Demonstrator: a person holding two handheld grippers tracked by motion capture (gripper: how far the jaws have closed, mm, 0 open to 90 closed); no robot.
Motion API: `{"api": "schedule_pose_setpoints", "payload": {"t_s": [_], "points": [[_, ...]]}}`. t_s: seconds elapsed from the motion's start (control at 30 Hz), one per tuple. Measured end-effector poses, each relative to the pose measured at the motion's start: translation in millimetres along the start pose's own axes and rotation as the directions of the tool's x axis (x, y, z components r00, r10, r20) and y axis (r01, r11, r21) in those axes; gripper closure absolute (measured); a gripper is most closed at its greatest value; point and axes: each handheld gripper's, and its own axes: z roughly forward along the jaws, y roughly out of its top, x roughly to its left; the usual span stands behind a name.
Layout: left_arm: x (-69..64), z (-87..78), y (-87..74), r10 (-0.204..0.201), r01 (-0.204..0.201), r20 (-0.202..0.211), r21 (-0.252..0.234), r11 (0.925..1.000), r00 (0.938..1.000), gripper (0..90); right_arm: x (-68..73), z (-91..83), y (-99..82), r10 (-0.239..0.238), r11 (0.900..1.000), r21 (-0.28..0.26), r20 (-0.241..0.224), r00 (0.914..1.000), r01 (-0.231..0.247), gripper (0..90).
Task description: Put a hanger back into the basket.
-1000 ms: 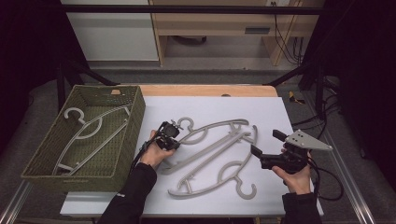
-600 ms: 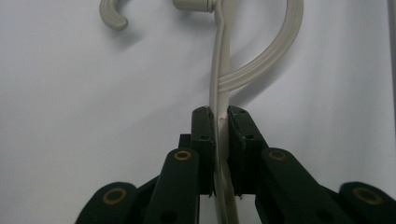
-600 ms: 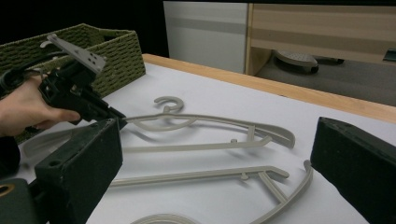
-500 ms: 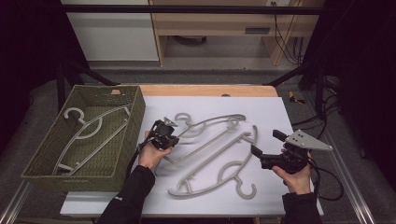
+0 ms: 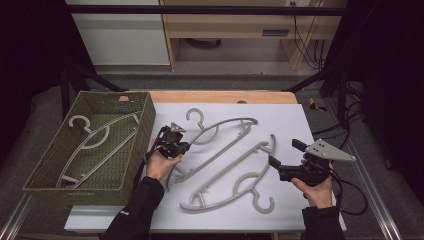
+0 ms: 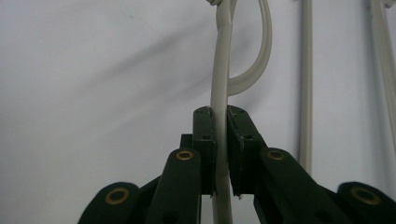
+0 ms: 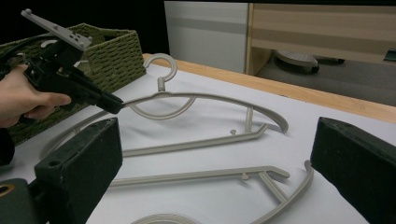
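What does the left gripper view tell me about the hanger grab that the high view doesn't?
Left gripper view: the left gripper has its pads pressed on the hanger arm, one each side. High view: the green basket with another hanger inside, a second hanger on the white sheet, and the right gripper open and apart. Both: the clamped hanger and white sheet.

White table (image 5: 300, 120), hangers (image 5: 235, 187), basket (image 5: 127, 165)
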Motion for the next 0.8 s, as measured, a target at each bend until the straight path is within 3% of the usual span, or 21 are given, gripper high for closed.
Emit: {"api": "schedule_pose_setpoints", "payload": {"t_s": [0.1,0.37,0.57,0.63,0.8], "points": [[-0.6,7.7,-1.7,0.019,-0.017,-0.039,0.038,0.9991,0.9991,82.1,0.3,-0.3,0.2,0.001,1.0000,0.001,0.000,1.0000,-0.001,2.4],[1.9,26.5,-10.6,0.005,0.001,-0.050,0.105,0.9945,0.9987,81.6,0.0,-0.7,0.3,0.004,1.0000,-0.002,0.001,1.0000,-0.004,2.4],[0.9,24.9,-12.5,0.026,-0.020,-0.049,0.115,0.9932,0.9985,80.3,0.7,-0.5,0.4,0.002,1.0000,-0.001,0.001,1.0000,-0.002,2.4],[-0.8,24.1,-14.4,0.042,-0.032,-0.078,0.132,0.9908,0.9961,72.9,0.4,-0.9,0.6,0.000,1.0000,-0.003,0.003,1.0000,0.000,2.4],[-1.1,22.0,-17.7,0.044,-0.037,-0.043,0.160,0.9865,0.9981,71.6,0.6,-0.8,0.7,0.001,1.0000,-0.003,0.004,1.0000,-0.001,2.4]]}}
